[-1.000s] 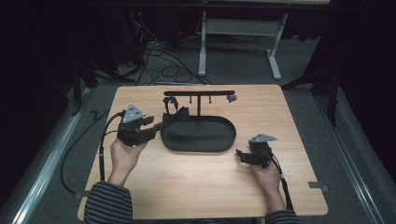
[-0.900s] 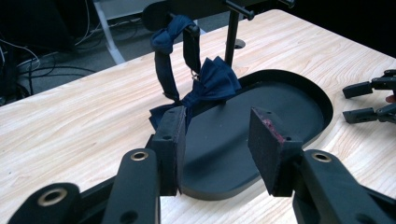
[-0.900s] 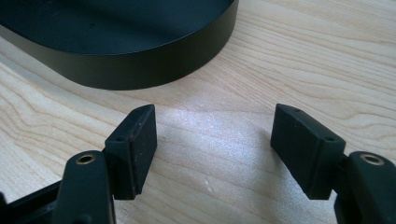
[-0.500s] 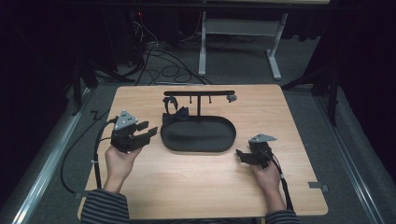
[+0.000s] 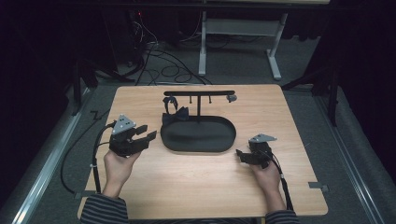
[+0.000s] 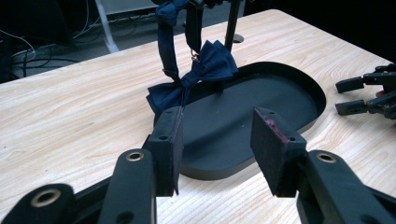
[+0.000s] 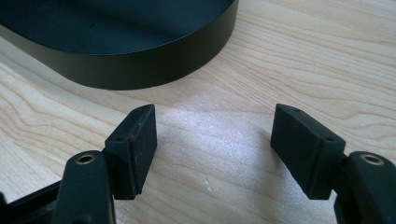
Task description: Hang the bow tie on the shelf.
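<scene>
A black oval tray point(image 5: 219, 142) lies at the table's middle, with a T-shaped black stand point(image 5: 198, 93) rising from its far side. A dark blue bow tie point(image 5: 176, 114) hangs by its strap from the stand's left end, its bow resting at the tray's far-left rim point(image 6: 208, 63). My left gripper point(image 5: 145, 132) is left of the tray, open and empty, jaws pointing toward the tray point(image 6: 280, 93). My right gripper point(image 5: 241, 154) rests low on the table right of the tray, open with nothing between its jaws; the tray's wall point(image 7: 140, 65) is just ahead of it.
Small hooks hang from the stand's bar, with a grey knob point(image 5: 232, 98) at its right end. The wooden table point(image 5: 303, 121) has bare room on both sides and in front of the tray. Dark floor, cables and a desk frame point(image 5: 275, 51) lie beyond the far edge.
My left gripper has drawn back to the left, away from the bow tie and tray. The right gripper has stayed put.
</scene>
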Demonstrator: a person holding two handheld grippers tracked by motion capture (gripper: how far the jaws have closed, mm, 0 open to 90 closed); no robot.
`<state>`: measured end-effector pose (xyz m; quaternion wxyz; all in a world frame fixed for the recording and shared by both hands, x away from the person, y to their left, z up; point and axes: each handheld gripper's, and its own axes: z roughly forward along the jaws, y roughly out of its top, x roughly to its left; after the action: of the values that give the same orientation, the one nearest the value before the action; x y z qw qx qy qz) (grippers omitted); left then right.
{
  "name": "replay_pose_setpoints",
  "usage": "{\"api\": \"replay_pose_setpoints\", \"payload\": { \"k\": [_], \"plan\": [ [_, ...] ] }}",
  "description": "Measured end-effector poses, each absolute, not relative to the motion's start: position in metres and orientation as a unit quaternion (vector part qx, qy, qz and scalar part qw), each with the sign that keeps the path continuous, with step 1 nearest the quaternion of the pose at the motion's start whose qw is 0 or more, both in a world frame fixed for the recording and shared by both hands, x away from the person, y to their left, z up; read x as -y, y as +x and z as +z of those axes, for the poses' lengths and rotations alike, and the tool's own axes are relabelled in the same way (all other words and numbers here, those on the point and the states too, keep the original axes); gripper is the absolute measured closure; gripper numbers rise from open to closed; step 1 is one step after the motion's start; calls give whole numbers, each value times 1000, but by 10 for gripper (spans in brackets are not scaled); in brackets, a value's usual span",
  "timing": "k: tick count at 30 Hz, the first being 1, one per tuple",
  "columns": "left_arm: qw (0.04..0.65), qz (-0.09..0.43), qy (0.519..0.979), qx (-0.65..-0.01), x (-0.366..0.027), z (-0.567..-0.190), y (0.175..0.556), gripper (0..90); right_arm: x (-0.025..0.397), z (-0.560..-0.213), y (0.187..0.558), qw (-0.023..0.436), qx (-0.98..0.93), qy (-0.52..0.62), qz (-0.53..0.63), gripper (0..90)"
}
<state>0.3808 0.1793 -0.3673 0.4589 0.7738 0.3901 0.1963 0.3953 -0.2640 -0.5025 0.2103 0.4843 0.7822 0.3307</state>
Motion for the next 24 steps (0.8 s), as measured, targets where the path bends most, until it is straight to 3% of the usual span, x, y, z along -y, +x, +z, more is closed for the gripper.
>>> {"api": "replay_pose_setpoints", "payload": {
  "k": [24],
  "plan": [
    [459, 183, 771, -401, -185, -383, 371, 525, 264, -502, 395, 211, -782, 484, 330, 330]
  ]
}}
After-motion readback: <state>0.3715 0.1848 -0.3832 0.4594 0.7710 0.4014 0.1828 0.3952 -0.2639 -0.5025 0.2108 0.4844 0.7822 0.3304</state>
